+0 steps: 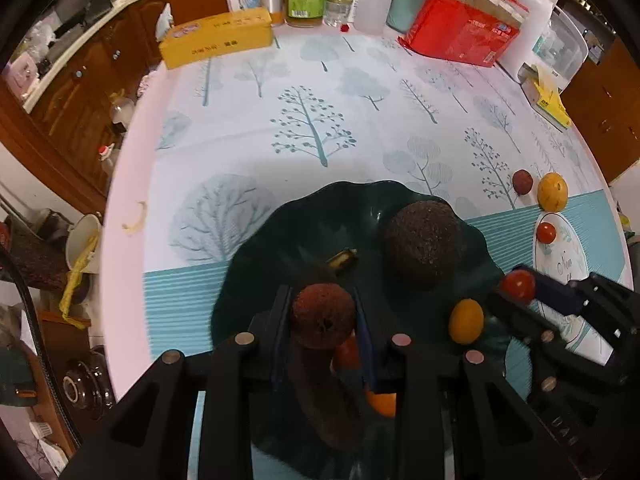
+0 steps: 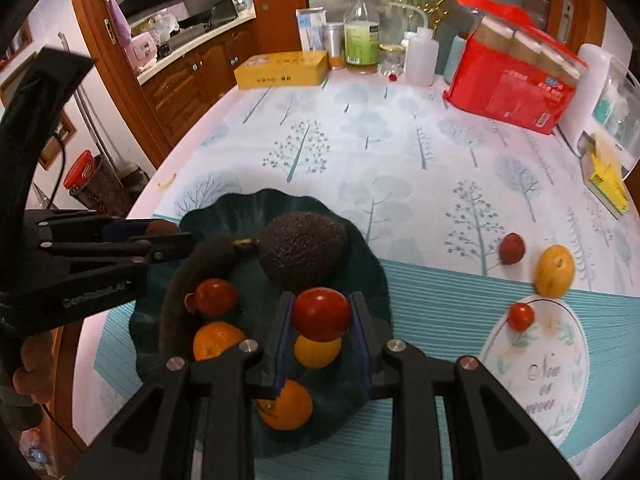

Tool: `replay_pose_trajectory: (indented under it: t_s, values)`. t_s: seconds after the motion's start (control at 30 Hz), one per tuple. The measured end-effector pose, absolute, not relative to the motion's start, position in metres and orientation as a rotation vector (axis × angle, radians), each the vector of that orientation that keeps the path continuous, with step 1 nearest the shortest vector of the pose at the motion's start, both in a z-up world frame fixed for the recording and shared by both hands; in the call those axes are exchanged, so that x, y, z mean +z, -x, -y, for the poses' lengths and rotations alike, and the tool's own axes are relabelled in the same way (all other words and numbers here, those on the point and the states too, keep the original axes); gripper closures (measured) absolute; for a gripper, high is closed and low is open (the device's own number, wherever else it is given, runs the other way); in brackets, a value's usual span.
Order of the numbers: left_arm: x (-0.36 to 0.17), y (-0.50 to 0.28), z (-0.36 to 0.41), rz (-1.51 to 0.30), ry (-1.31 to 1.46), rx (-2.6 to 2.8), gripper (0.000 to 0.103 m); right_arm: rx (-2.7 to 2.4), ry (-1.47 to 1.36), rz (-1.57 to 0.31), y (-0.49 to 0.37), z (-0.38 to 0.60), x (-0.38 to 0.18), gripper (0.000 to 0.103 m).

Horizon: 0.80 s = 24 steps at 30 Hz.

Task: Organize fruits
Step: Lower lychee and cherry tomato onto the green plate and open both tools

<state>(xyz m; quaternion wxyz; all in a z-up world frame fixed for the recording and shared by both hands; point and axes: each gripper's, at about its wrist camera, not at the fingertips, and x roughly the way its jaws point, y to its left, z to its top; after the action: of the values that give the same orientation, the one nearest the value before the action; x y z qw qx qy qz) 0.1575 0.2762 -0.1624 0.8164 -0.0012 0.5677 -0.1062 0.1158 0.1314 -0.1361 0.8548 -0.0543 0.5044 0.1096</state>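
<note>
I hold two tools over the dark green plate (image 2: 360, 240) on the tabletop (image 2: 400, 152). My left tool (image 1: 324, 316) is squeezing a rough brown-red fruit (image 1: 322, 315) between its two sides, right above the plate. My right tool (image 2: 320, 316) is squeezing a red tomato (image 2: 321, 313), and it hangs above the plate too. Lots of fruit already sits in the plate: a big bumpy dark avocado (image 2: 302, 249), a long brown banana (image 2: 180, 292), another red tomato (image 2: 215, 297), two oranges (image 2: 218, 340) and a small yellow fruit (image 2: 318, 350). So I think most of the job is done. What is left, I think, is to put down the two fruits I am holding. Then there are three more waiting on the tabletop, off to my right and well apart from the plate: a dark red fruit (image 2: 512, 249), a yellow fruit (image 2: 555, 270) and a little red tomato (image 2: 521, 316). They sit near each other. The boxes and bottles at the far side of the tabletop are not fruit, so I leave those alone.
</note>
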Motion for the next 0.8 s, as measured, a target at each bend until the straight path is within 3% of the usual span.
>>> replay_pose_trajectory:
  t_s: [0.33,0.63,0.8]
  values:
    - [-0.183,-0.171,-0.26,-1.209,-0.012,-0.288,0.074,0.252,0.109,-1.107,-0.13,-0.138,-0.165,0.075]
    - [-0.181,-0.167,-0.262,-1.206,-0.007,-0.292,0.052,0.269,0.133,-1.097,-0.13,-0.143,-0.167,0.066]
    - [-0.176,-0.161,-0.267,-1.199,0.006,-0.278,0.05,0.269,0.139,-1.082,-0.128,-0.142,-0.163,0.065]
